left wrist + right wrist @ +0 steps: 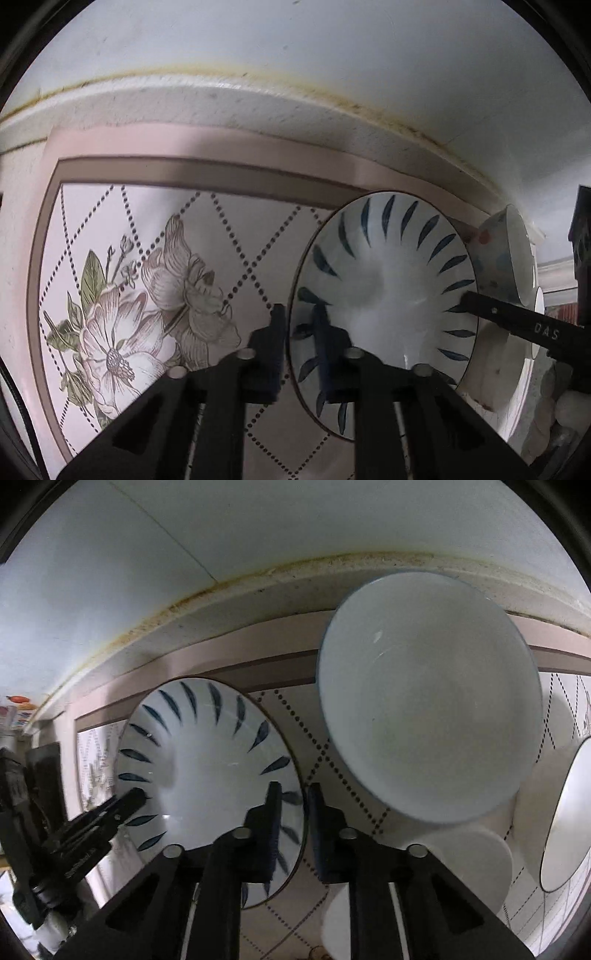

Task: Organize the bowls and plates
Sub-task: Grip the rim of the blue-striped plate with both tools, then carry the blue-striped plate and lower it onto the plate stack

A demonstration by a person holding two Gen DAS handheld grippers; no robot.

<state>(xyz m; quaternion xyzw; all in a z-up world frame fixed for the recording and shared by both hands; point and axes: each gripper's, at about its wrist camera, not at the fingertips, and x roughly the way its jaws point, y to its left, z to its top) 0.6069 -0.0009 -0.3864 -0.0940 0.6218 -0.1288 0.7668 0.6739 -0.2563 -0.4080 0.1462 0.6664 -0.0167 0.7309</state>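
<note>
Pale wall (332, 44) rises behind a tabletop (207, 236) covered in a flower-printed, dotted-diamond cloth. On it sits a blue-leaf plate (384, 288). The left gripper (299, 325) pinches the plate's left rim between its fingers, while the right gripper (293, 805) pinches the opposite rim in the same way. Just to the right, a white bowl (428, 701) stands near the back edge, with more white dishes (476, 853) beside it.
</note>
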